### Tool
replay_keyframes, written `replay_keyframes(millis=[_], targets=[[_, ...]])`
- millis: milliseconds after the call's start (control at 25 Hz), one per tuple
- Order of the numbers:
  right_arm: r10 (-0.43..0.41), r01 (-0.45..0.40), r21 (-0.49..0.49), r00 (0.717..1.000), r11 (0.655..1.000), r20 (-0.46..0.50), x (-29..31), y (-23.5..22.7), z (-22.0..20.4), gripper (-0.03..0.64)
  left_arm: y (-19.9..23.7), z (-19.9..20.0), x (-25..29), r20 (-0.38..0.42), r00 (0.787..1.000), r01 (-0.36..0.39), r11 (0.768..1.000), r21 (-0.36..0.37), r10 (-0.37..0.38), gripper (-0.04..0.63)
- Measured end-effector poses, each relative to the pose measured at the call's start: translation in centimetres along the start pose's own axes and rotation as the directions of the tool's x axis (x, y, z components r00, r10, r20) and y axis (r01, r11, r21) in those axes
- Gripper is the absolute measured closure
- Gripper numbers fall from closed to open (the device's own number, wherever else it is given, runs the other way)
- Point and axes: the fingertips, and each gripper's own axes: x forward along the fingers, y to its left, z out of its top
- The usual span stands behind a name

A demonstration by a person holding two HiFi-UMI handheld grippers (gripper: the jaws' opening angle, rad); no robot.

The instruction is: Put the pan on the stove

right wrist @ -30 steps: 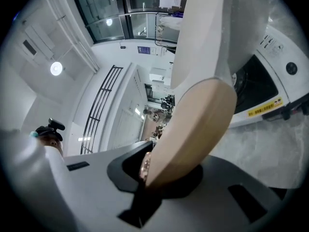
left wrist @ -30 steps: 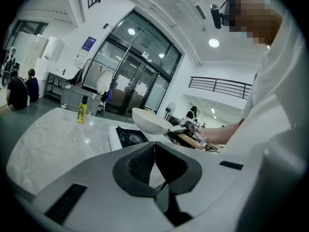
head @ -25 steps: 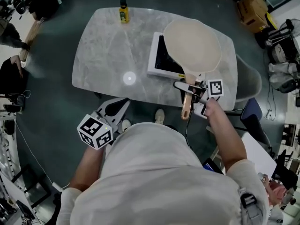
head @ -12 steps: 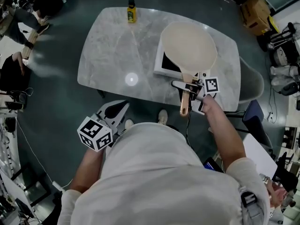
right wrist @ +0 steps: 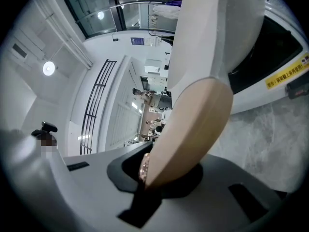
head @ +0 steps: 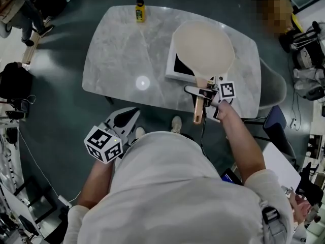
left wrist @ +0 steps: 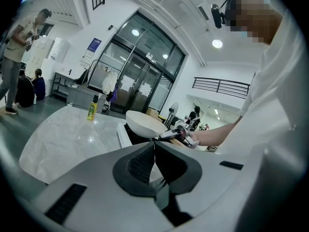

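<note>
Just one pan (head: pixel 203 47), one stove (head: pixel 179 66), one bottle (head: pixel 138 10).

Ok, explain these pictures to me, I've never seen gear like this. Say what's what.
No robot here: a person holds a two-jaw gripper in each hand. The head view looks down from a camera on the person's head; the two gripper views each look along one gripper's jaws. On the marble table stand a flat stove and a yellow bottle. The right gripper is clamped on the wooden handle of a cream pan, held over the stove. The left gripper is shut and empty, off the table's near edge.
</note>
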Motion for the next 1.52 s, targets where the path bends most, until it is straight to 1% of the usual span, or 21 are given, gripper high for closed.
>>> replay_keyframes(millis=[120,440,600,680,920,1280,1440,1520], targets=[[-0.009,0.009,0.008,1.0,1.0,-0.004,0.0,-0.4,-0.2,0.558,-0.2,0.0,0.4,-0.002,1.0,0.0,1.0,-0.003,0.0,0.577],[0.0,0.0,0.017,1.0,1.0,-0.011,0.0,-0.6,-0.2,0.552,-0.3,0.1,0.9,-0.003,1.0,0.001,1.0,-0.007,-0.001,0.577],[0.0,0.0,0.012,1.0,1.0,-0.007,0.0,-0.7,-0.2,0.541,-0.5,0.1,1.0,0.001,1.0,0.014,1.0,-0.01,-0.014,0.577],[-0.002,0.002,0.008,1.0,1.0,-0.003,0.0,-0.6,-0.2,0.528,-0.6,0.1,1.0,0.002,1.0,0.018,1.0,-0.01,-0.018,0.577],[0.018,-0.019,0.014,1.0,1.0,0.021,0.0,-0.2,0.1,0.446,-0.7,0.0,0.9,0.001,1.0,0.026,1.0,-0.012,-0.026,0.577],[0.028,-0.031,0.038,0.996,0.999,0.083,-0.3,-0.3,0.3,0.38,-1.0,0.0,0.9,-0.001,0.999,0.055,0.998,-0.005,-0.055,0.577],[0.03,-0.034,0.044,0.994,0.998,0.108,-0.7,-0.3,0.3,0.337,-1.0,-0.1,0.9,-0.005,0.998,0.064,0.998,-0.001,-0.064,0.577],[0.03,-0.036,0.047,0.993,0.998,0.116,-0.9,-0.3,0.2,0.331,-0.9,-0.1,1.0,-0.008,0.998,0.068,0.998,0.001,-0.068,0.577]])
